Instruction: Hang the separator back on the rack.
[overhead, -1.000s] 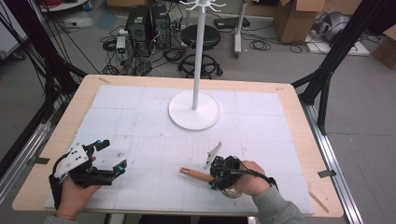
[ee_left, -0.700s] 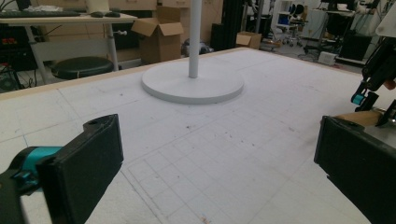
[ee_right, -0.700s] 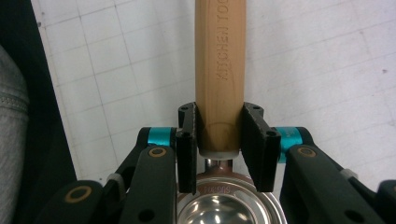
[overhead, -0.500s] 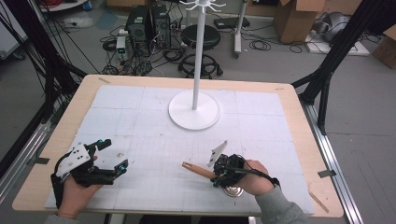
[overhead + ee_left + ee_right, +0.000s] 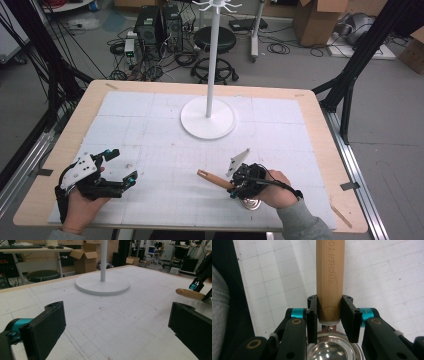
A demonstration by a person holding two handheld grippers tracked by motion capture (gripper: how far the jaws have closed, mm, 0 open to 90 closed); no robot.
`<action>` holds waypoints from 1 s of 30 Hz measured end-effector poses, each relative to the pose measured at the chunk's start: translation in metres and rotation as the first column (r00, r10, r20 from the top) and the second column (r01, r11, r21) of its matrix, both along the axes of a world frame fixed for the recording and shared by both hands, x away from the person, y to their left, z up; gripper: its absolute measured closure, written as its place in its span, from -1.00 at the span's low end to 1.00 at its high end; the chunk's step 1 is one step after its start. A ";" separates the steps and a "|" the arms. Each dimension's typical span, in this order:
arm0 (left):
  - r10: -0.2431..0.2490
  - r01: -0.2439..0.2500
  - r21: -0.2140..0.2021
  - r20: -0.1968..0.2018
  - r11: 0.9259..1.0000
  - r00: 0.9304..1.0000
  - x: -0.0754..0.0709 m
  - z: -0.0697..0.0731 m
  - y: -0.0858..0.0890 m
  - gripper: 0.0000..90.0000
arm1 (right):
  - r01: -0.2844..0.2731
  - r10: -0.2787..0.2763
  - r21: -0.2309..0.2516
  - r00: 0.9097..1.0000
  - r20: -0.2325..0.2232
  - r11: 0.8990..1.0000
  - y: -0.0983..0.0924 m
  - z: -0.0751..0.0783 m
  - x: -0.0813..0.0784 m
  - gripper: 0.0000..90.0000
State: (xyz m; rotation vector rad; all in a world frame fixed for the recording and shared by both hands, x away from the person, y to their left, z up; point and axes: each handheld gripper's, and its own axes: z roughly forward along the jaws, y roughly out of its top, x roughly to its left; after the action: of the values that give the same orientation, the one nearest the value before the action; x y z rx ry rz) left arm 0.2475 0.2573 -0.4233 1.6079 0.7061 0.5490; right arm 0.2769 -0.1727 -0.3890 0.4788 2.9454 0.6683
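Wooden and round, the handle (image 5: pixel 330 277) of a small metal ladle runs straight up between the jaws of the right tool (image 5: pixel 330 315), with its shiny steel bowl (image 5: pixel 334 350) close under the camera. I judge the ladle light and stiff, nothing fragile, but bowl-heavy: the steel end will want to swing down if the hold is slack. The smooth varnished wood could also slip or roll in flat pads, so a hold low on the handle, close to the bowl, looks the safest, and that is where the pads sit now. Seen from above, the ladle (image 5: pixel 215 179) lies near the front edge of the white worktop (image 5: pixel 150 130), handle pointing left towards the other hand. The right tool is narrowly closed and pressing the wood from both sides. The left tool (image 5: pixel 117 167) rests well apart at the front left, jaws spread wide with nothing between them, facing the white stand base (image 5: pixel 102 285)
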 end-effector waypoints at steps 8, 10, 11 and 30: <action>0.000 0.000 -0.002 0.001 1.000 1.000 0.000 0.000 0.000 -0.96 | 0.019 -0.020 0.057 1.000 0.017 0.998 -0.011 0.007 0.001 0.54; 0.001 -0.001 -0.002 0.000 1.000 1.000 0.000 0.000 0.000 -0.96 | 0.020 -0.021 0.067 1.000 0.019 0.998 -0.013 0.009 0.001 0.54; 0.001 -0.001 -0.003 0.001 1.000 1.000 0.000 0.000 0.000 -0.96 | 0.021 -0.023 0.073 0.999 0.023 0.997 -0.015 0.010 0.001 0.54; 0.005 -0.005 -0.007 0.001 1.000 1.000 -0.001 0.000 0.000 -0.96 | 0.101 -0.121 0.261 0.991 0.059 0.960 -0.048 0.026 0.008 0.54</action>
State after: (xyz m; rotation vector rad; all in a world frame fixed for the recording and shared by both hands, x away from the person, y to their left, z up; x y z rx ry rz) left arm 0.2469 0.2577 -0.4232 1.5991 0.7107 0.5505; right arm 0.2852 -0.2207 -0.3635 0.6203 2.7497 1.0370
